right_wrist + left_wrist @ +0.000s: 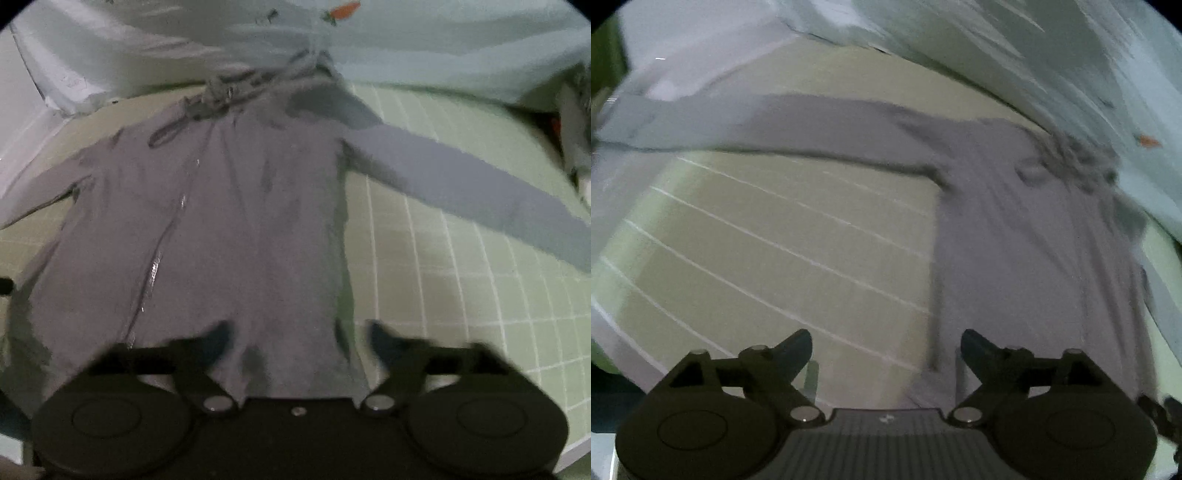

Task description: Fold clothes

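Observation:
A grey zip-up hoodie (pixel 236 221) lies flat on a green gridded mat (pixel 461 280), front up, with its hood (pixel 236 88) at the far end and both sleeves spread out to the sides. In the left wrist view the hoodie (pixel 1034 240) fills the right half, one sleeve (pixel 775 125) stretching left. My left gripper (pixel 886 347) is open above the mat beside the hoodie's lower side edge, nothing between its fingers. My right gripper (pixel 297 336) is open above the hoodie's hem near its right side edge, not pressing on the cloth.
Pale blue-white bedding (pixel 443 48) with a small carrot print is bunched along the far edge of the mat. The same bedding (pixel 1034 55) runs across the top of the left wrist view. A white surface (pixel 22 110) lies past the mat at left.

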Demonstrator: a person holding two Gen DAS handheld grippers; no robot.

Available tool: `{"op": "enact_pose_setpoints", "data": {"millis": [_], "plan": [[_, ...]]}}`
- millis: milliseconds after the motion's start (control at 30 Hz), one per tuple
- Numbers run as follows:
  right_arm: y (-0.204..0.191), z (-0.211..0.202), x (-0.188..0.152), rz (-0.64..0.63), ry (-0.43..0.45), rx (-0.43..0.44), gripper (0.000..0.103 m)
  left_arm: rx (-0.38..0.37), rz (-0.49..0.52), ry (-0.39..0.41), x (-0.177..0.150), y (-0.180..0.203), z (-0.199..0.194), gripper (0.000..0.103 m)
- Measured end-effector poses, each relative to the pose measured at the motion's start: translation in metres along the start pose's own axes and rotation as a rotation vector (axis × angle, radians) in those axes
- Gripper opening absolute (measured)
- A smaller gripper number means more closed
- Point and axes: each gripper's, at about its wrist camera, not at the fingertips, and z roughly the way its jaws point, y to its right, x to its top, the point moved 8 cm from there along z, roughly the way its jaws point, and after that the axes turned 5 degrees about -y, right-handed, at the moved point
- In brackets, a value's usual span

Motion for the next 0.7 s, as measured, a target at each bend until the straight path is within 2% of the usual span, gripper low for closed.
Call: {"op": "enact_pose_setpoints", "data": {"millis": [167, 300, 600, 700], "plan": [[-0.023, 0.014, 0.006, -0.017, -0.022, -0.034, 0.099, 0.082, -0.072, 0.028, 0.026, -0.049, -0.004, 0.094], [-0.037, 0.022, 0.011, 0.014, -0.037, -0.074, 0.101, 0.099, -0.142, 0.03, 0.052, -0.093, 0.004, 0.094], [-0.043, 0.051, 0.022, 0.171, -0.093, -0.225, 0.102, 0.217, -0.191, 0.077, 0.13, -0.192, 0.014, 0.094], [-0.038, 0.06, 0.029, 0.233, -0.102, -0.231, 0.103, 0.256, -0.252, 0.104, 0.158, -0.224, 0.018, 0.094]]}}
